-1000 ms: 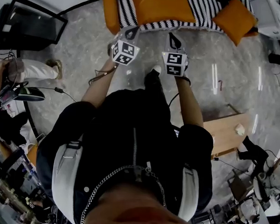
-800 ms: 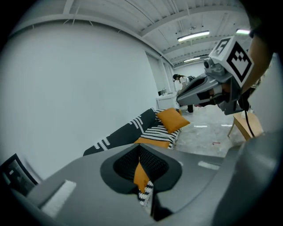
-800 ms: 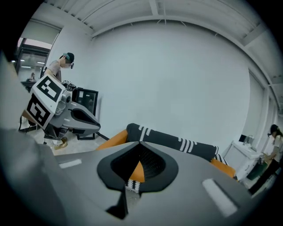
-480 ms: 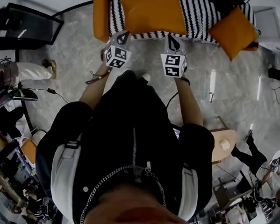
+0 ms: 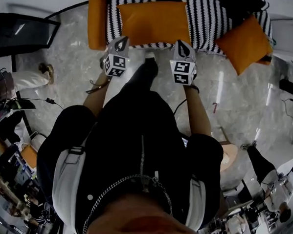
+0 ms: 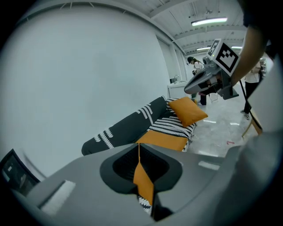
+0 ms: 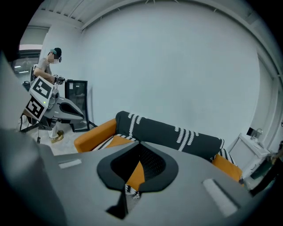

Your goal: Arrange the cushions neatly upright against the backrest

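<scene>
A sofa with a black-and-white striped seat (image 5: 210,19) and orange armrests (image 5: 97,18) stands ahead of me. One orange cushion (image 5: 154,22) lies flat on the seat. A second orange cushion (image 5: 243,43) sits tilted at the sofa's right end. The dark backrest (image 7: 168,132) with white marks runs behind them. My left gripper (image 5: 121,41) is shut and holds nothing, just short of the seat's front edge, near the flat cushion's left corner. My right gripper (image 5: 183,46) is also shut and empty, by that cushion's right corner.
A black glass-fronted cabinet (image 5: 24,27) stands on the marble floor at the left, with a person's leg and shoe (image 5: 33,74) near it. A wooden table (image 5: 227,157) is behind me on the right. A white unit (image 5: 288,33) stands beside the sofa's right end.
The sofa has come closer in the head view as I stepped toward it. Both grippers moved forward to the seat's front edge and stayed shut.
</scene>
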Demonstrator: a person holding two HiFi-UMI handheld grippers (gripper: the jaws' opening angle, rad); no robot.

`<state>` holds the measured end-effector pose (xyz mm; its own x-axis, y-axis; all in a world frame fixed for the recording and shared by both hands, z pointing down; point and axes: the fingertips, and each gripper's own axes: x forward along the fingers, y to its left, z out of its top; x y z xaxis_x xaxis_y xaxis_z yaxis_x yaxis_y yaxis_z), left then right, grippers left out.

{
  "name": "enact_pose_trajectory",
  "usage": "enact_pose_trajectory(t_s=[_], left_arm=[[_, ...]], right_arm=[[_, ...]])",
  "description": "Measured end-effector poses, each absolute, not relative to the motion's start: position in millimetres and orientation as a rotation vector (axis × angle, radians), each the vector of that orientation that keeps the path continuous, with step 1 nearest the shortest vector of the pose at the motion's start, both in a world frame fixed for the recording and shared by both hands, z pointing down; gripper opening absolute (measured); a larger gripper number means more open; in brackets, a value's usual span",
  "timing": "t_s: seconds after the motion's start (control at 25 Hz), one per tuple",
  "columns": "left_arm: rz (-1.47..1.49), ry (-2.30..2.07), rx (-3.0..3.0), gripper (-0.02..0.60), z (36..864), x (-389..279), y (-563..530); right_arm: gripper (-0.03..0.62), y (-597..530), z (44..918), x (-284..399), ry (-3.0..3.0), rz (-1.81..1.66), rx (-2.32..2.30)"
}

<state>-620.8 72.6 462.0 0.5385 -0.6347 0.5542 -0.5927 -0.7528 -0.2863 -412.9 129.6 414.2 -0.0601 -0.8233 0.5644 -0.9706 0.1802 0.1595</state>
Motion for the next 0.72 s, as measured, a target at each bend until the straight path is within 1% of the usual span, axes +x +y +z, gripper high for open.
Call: enact_pose_trajectory(t_s=[0.16,0.36,0.56,0.6,0.68,0.72], left_arm=[[-1.069,1.11,-2.708,0.036,473,-613,41],[-1.116,1.132,-2.679,0.04,474,-613,2],[-1.186,1.175,-2.66,0.049,516,-620,-12],[-1.202,1.173,-2.673,0.059,524,-619,-10],[-1.231,1.146,-2.711,0.1,537,-616,-3],[-1.243,1.134,-2.723,0.104,543,-617,1]], right_arm=[[0.003,98,428,-387,-1.885,0.376,1.618],[0.003,67,447,-355,-1.819,0.391,1.593],[0.003,59,490,-324,-1.771,0.478,1.583],[0.003,59,501,-317,-1.762,0.489,1.575],[0.005,62,522,-308,-1.752,0.507,1.559],[0.005,65,534,-306,-1.749,0.517,1.55]])
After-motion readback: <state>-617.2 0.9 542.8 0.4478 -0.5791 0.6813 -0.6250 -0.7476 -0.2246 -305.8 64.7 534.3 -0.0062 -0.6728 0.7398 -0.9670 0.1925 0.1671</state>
